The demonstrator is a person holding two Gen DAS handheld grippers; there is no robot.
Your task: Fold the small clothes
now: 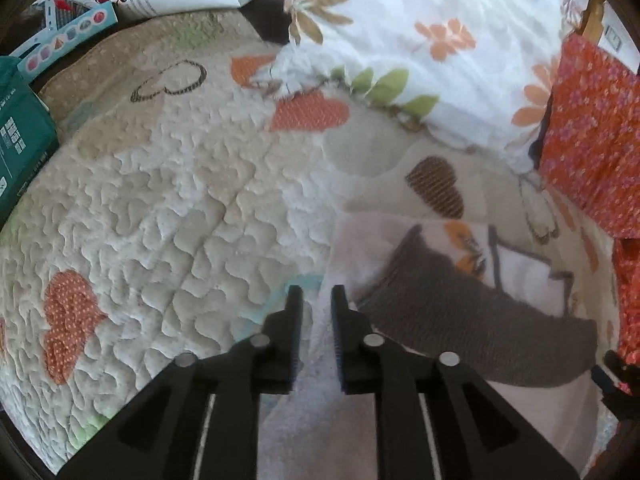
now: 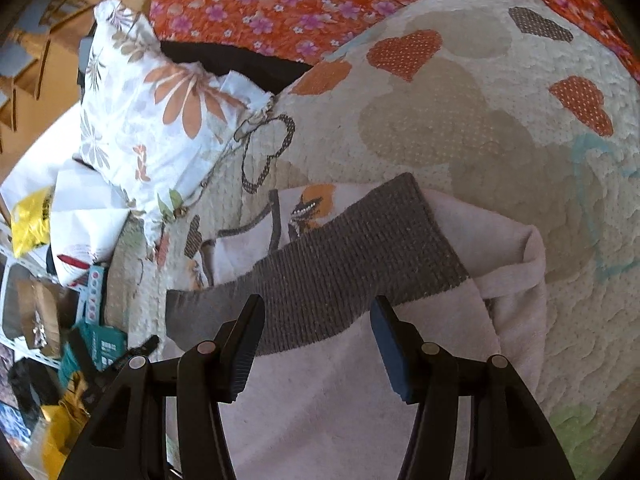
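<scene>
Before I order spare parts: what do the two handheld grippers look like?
Both are matte black plastic. The left gripper has two ribbed black fingers on angled linkage arms with round silver pivot pins. The right gripper is the same build, though one pad looks dark blue. No cables, sleeves or hands show.

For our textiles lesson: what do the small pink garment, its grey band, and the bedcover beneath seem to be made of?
Pink garment: soft, matt fleece or brushed knit, judging by its fuzzy, napped surface. Grey band: ribbed knit, with clear parallel ridges; the fibre cannot be told. Bedcover: quilted fabric, probably cotton, with puffy stitched meanders and sewn-on dotted heart patches.
</scene>
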